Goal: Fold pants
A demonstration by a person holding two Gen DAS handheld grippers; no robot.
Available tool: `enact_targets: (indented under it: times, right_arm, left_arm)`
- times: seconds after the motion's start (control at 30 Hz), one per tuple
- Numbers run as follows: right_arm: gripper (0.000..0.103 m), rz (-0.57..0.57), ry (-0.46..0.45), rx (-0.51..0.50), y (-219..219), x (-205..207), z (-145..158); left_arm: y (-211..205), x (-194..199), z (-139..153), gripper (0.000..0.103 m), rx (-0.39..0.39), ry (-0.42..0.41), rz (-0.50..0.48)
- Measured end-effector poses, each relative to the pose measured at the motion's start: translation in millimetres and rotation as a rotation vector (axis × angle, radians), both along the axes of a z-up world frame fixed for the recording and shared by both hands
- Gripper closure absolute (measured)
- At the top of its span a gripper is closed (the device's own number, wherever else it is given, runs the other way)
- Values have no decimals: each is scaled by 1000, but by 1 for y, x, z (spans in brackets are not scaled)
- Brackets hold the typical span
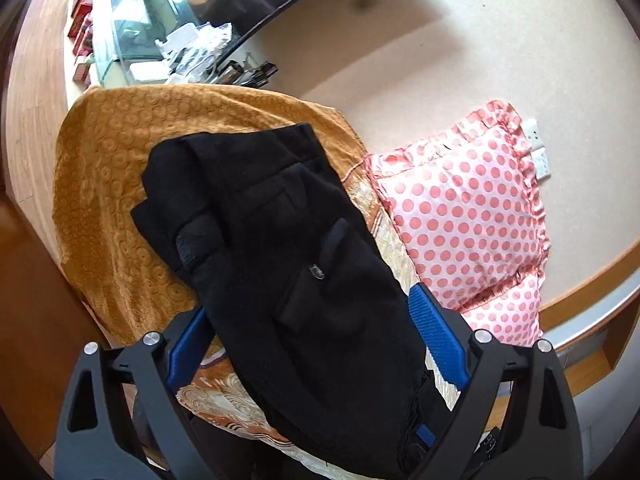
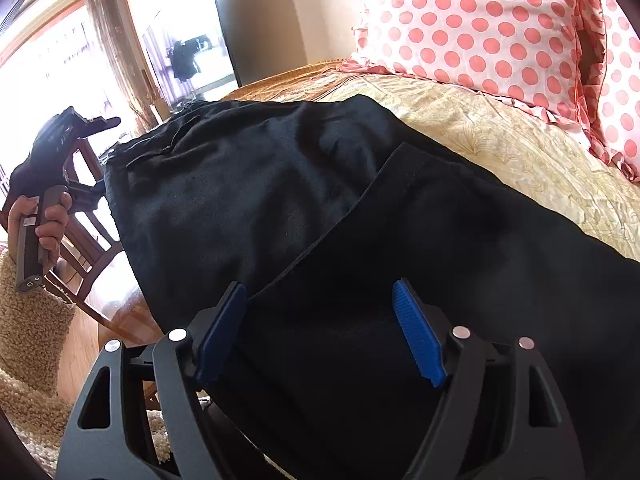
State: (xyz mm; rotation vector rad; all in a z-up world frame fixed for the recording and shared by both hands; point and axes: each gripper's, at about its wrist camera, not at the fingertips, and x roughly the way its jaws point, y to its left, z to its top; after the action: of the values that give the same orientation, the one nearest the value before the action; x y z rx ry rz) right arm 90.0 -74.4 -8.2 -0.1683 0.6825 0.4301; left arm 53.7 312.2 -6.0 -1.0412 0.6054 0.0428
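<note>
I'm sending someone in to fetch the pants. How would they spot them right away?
On the bed with the orange-gold cover, look beside the pink polka-dot pillow. The pants lie there partly folded, the only plain black thing on the patterned bedding.

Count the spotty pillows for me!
2. One pillow stands against the wall; another pillow lies in front, below it. More may hide outside view.
</note>
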Motion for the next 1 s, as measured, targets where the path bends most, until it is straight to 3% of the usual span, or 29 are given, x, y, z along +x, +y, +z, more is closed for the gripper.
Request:
enact_targets:
  times: [0.1,0.2,0.3,0.33,0.37,0.5,0.67,0.87,1.0]
  right_arm:
    - [26,2,-1,2,0,0,0]
    - [26,2,-4,11,-1,0,0]
    - [26,2,-4,27,-3,-1,1]
    - [26,1,-4,31,-4,-2,1]
    - [26,2,-5,34,-5,-3,1]
    - [26,0,-10,49,-10,-7,4]
    - [26,-11,-38,95,-22,-16,11]
    - [26,-70,-79,147,-50,-29,20]
    - [25,-127,-96,174,-73,-39,24]
  left_arm:
    - [4,-1,-7,29,16,35,39]
    - [10,-3,-14,39,-23,45,84]
    - [14,-6,-19,62,-49,70,132]
    - [15,-8,-20,80,-44,79,148]
    - [15,-9,-22,84,-38,84,156]
    - [10,-10,-11,90,31,92,146]
    - [-19,-1,36,92,197,13,86]
    - [-82,29,97,92,307,-119,-90]
    - [-139,48,127,92,329,-174,-246]
